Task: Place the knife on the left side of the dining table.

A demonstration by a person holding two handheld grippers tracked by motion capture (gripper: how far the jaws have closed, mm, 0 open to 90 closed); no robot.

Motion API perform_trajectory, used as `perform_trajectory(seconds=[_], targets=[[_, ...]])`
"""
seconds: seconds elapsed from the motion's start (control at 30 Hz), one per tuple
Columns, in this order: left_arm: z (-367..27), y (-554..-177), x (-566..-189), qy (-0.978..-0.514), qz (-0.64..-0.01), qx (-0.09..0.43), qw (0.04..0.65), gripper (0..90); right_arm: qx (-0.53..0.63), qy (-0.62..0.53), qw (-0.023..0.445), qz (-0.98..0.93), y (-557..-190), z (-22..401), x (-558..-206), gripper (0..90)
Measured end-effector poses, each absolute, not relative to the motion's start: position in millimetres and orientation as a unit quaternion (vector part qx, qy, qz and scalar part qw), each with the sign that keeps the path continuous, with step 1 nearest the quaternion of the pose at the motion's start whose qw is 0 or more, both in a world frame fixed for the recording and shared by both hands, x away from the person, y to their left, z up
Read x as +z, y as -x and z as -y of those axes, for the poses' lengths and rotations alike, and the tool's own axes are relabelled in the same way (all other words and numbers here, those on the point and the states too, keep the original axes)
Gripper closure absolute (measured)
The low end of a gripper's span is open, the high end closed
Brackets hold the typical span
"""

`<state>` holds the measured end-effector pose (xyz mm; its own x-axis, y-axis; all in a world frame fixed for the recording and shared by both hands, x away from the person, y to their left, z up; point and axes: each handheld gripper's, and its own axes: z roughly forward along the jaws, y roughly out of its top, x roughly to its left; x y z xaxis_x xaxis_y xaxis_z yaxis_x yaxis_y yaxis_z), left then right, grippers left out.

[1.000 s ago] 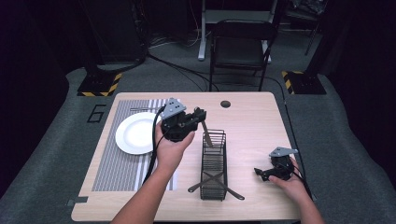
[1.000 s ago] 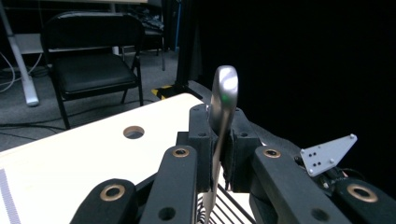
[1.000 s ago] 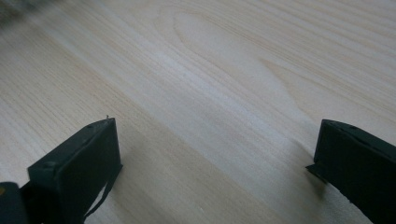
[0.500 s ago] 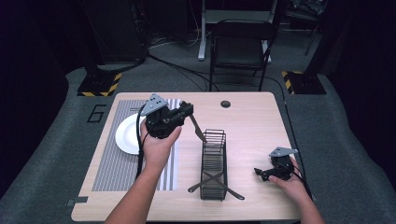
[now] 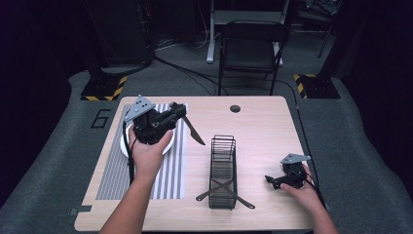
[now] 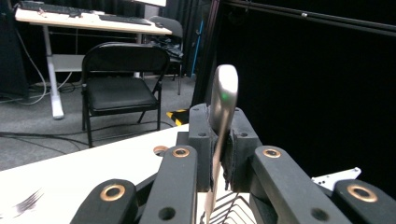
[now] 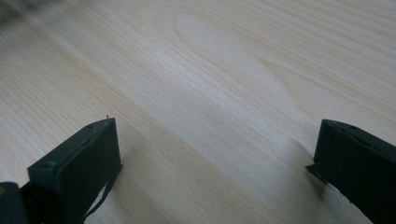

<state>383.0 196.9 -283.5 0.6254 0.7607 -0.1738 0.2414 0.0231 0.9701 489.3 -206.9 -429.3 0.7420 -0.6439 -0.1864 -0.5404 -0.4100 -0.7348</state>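
Steel, thin and shiny, was clamped edge-on between the closed jaws of the left gripper (image 6: 219, 154): a table knife (image 6: 221, 116), its rounded end standing up past the jaw tips in the left gripper view. From the high view the same knife (image 5: 193, 132) was seen reaching out of the left gripper (image 5: 178, 113) toward four o'clock, above the table, with the gripper held over the white plate (image 5: 168, 143) and the grey striped placemat (image 5: 114, 170). That lifted, slanted hold was probably chosen so that the knife could be carried across to the black wire rack (image 5: 222, 168) and lowered into it without dragging on the mat; this is a judgement only.

At five o'clock on the wooden table (image 5: 263, 122) the right gripper (image 5: 269, 181) was rested, its hand (image 5: 304, 187) lying beside the rack. In the right gripper view its jaws were seen spread wide over bare wood grain, with nothing between them, apparently parked out of the way until needed.

Two dark utensils (image 5: 229, 192) were seen crossed at the near end of the rack, their ends poking out at six o'clock; whether they were forks or spoons could not be told at this size. A folding chair (image 5: 251, 48) was stood at twelve o'clock beyond the table.
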Motion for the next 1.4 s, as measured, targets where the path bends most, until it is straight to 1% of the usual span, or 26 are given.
perform_trajectory(seconds=[0.23,0.7,1.4], targets=[[-200.1,-382.3,-289.5,-0.669,-0.381,0.212,0.602,83.3,-0.063,0.837,0.412,-0.354,-489.4,206.9,-429.3,0.0],[-203.9,-381.4,-313.9,-0.677,-0.395,0.203,0.587,83.3,-0.063,0.839,0.411,-0.352,-489.3,206.6,-429.3,0.0],[-241.9,-367.1,-359.3,-0.668,-0.448,0.192,0.562,83.3,-0.063,0.839,0.411,-0.353,-489.2,206.6,-429.3,0.0]])
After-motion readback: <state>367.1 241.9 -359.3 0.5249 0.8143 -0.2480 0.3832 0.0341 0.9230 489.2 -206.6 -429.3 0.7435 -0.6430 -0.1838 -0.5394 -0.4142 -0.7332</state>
